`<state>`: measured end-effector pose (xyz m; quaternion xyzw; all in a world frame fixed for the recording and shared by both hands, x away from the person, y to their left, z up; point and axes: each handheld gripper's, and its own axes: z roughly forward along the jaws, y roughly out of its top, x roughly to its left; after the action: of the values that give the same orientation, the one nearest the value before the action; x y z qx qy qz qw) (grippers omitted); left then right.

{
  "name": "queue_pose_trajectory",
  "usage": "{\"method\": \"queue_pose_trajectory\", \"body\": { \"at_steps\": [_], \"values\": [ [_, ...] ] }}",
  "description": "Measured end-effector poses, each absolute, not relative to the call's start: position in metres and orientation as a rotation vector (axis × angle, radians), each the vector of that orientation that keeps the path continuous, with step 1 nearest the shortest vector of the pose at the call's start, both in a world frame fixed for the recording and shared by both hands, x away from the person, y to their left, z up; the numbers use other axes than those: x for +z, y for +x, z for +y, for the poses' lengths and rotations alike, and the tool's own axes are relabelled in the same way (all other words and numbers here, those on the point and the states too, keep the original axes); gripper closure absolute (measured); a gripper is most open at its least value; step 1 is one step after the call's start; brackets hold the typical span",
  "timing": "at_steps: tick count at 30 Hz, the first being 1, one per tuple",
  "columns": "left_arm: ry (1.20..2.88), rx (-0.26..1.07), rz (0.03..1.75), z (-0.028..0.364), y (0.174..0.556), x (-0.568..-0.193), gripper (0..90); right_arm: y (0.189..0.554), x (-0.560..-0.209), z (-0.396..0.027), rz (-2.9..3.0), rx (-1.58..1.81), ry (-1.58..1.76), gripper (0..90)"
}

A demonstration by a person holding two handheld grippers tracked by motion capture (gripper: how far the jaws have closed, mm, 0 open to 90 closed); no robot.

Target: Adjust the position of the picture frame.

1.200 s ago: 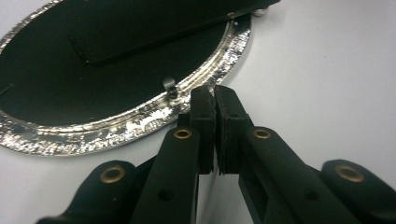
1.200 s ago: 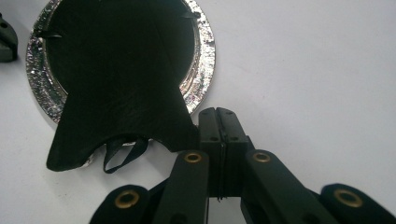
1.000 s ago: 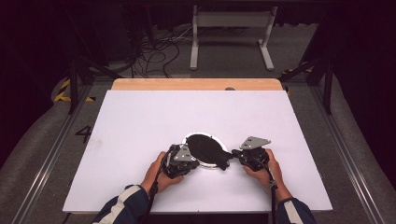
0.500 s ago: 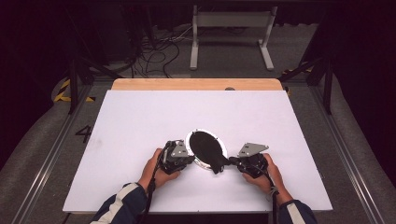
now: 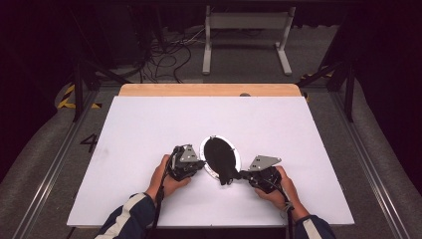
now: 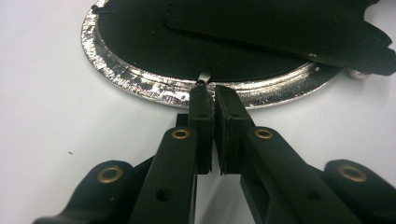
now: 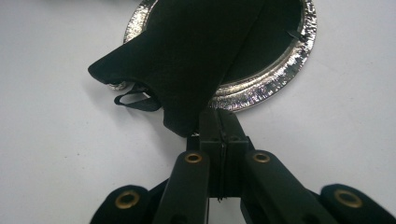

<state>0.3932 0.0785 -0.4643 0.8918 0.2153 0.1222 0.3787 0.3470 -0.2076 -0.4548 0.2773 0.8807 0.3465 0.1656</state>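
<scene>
A round disc with a shiny silver rim [image 5: 205, 149] and a black centre lies on the white board. A black cloth pouch [image 5: 221, 158] lies across it, one end hanging over the near rim. My left gripper [image 5: 201, 162] sits at the disc's left edge. In the left gripper view its jaws [image 6: 210, 93] stand all but together at the silver rim [image 6: 140, 84], beside a small black tab [image 6: 204, 77], under the pouch [image 6: 280, 28]. My right gripper [image 5: 242, 174] is shut on the pouch's near edge [image 7: 196, 56]. A drawstring loop [image 7: 135, 100] hangs beside its tips [image 7: 218, 117].
The white board [image 5: 149, 124] rests on a wooden table whose far edge [image 5: 209, 90] shows. Beyond it, the floor holds loose cables [image 5: 164, 55] and a grey metal stand [image 5: 246, 30]. Metal rails [image 5: 54, 164] run along both sides.
The pouch has swung on the disc, its near end turning toward the front edge. The right gripper has shifted slightly left and nearer with it. The left gripper has barely moved.
</scene>
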Motion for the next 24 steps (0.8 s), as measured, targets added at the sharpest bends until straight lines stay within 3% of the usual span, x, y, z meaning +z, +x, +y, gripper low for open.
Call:
{"method": "queue_pose_trajectory", "body": {
  "at_steps": [24],
  "values": [
    [2.250, 0.346, 0.630, 0.083, 0.405, -0.466, 88.2, 0.342, -0.456, -0.182, 2.514, 0.991, 0.783, 90.0]
  ]
}}
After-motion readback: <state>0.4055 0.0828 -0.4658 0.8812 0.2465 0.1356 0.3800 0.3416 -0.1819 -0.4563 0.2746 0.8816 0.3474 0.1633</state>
